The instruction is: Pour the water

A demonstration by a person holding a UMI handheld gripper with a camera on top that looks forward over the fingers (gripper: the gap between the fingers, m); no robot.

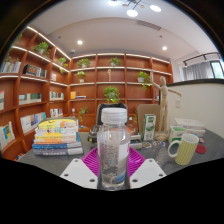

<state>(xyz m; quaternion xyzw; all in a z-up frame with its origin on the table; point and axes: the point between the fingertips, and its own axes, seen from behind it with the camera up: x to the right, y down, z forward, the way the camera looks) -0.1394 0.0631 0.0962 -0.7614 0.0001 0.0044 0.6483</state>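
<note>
Clear plastic bottle [113,146] stands between the fingers [113,172], which look closed on its lower body, just ahead of a mug [185,148] on the surface [205,158]. Bottle prob. light, thin-walled, slick; grip mid-body w/ moderate squeeze to avoid crushing.

I see a clear plastic water bottle [113,148] with a white cap and a pale label band. My gripper [113,170] shows white fingers with magenta pads [93,160]. The mug [184,149] is cream with green stripes. The book stack [57,136] mixes yellow, blue and white covers. The bookshelves [100,80] are warm reddish-brown wood, dotted with green potted plants [111,95]
</note>
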